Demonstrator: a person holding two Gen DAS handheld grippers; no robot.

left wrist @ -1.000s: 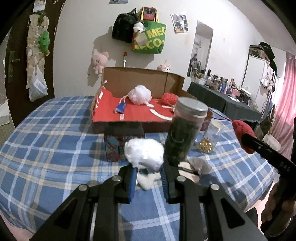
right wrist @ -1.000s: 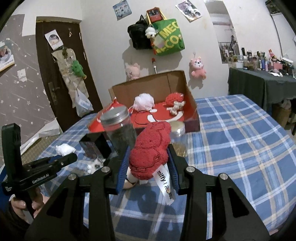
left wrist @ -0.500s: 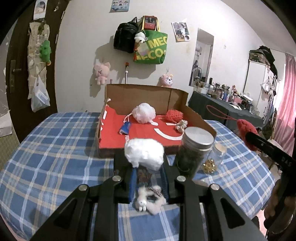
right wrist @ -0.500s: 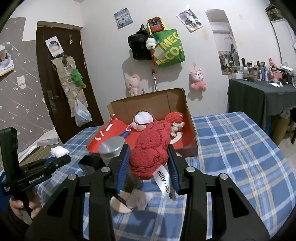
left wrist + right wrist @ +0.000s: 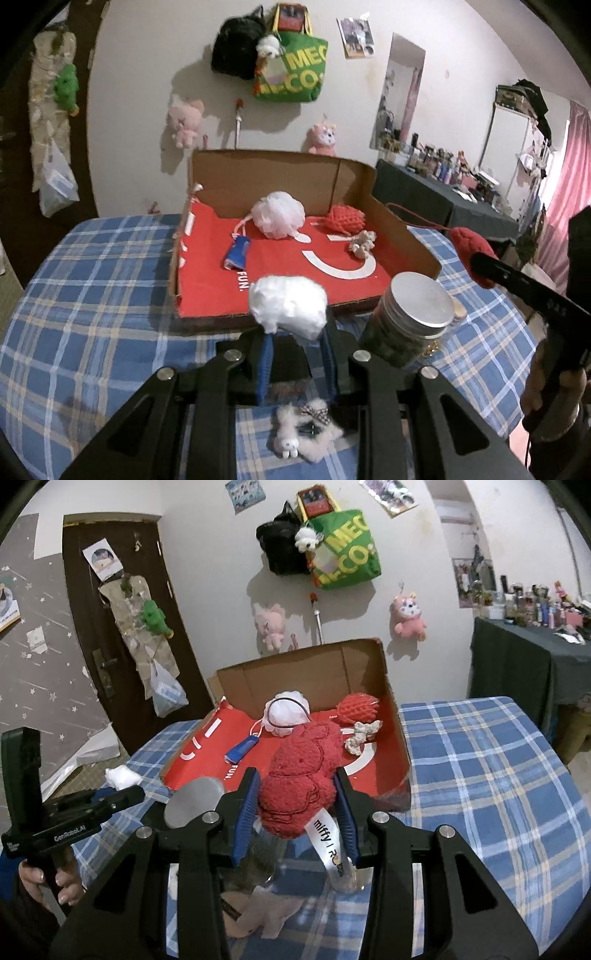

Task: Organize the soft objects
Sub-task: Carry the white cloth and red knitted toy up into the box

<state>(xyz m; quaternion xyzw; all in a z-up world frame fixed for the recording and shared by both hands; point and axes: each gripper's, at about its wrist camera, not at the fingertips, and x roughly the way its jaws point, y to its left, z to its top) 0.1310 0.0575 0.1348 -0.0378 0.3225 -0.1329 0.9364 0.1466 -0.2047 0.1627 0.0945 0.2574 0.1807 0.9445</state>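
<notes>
Left gripper [image 5: 295,332] clamped on a white wad [image 5: 288,306], held up in front of the box [image 5: 280,177]. Right gripper [image 5: 297,812] clamped on a red plush [image 5: 303,771], with a white "miffy" tag [image 5: 327,838] hanging down between the jaws. Both held above a blue plaid tablecloth [image 5: 92,295], just short of the box's near edge. Open cardboard box with a red floor, standing on the cloth toward the wall. Inside it: a white mesh pouf [image 5: 279,219] toward the back, a red knit ball [image 5: 345,219] to its right, a small beige knotted toy [image 5: 364,242] just in front of the ball, and a blue tag [image 5: 236,254] at the end of the pouf's cord. Seen from the right wrist, a thin dark loop lying over the pouf. On the cloth below the left gripper, a small fluffy white toy [image 5: 303,435] with a checked bow. Right of the wad, a jar [image 5: 406,321] with a silver lid and dark contents, upright, near the box's front right corner. Beneath the right gripper, clear glass and some pale crumpled material, too blurred to tell apart. On the wall behind, a green tote [image 5: 345,552], a black bag [image 5: 280,548] and two pink plush toys.
</notes>
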